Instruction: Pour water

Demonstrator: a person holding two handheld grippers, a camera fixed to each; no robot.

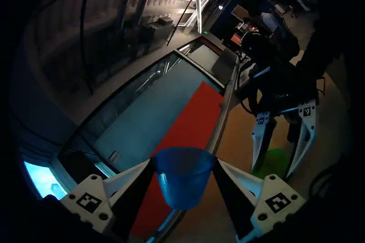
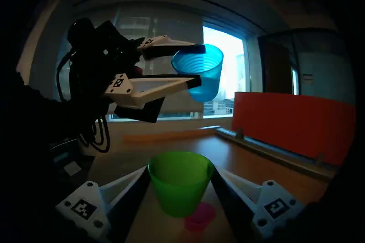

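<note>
My left gripper (image 1: 184, 166) is clamped on the blue cup (image 1: 184, 186), low at 6 o'clock in the left gripper view. My right gripper (image 2: 180, 170) squeezes the green cup (image 2: 180, 190) at 6 o'clock in the right gripper view, over the wooden table (image 2: 246, 156). There the blue cup hangs higher, near 12 o'clock. A small pink thing (image 2: 200, 218) lies by the green cup's base.

Office; red desk partition (image 2: 292, 124); city-view window (image 2: 235, 69)
</note>
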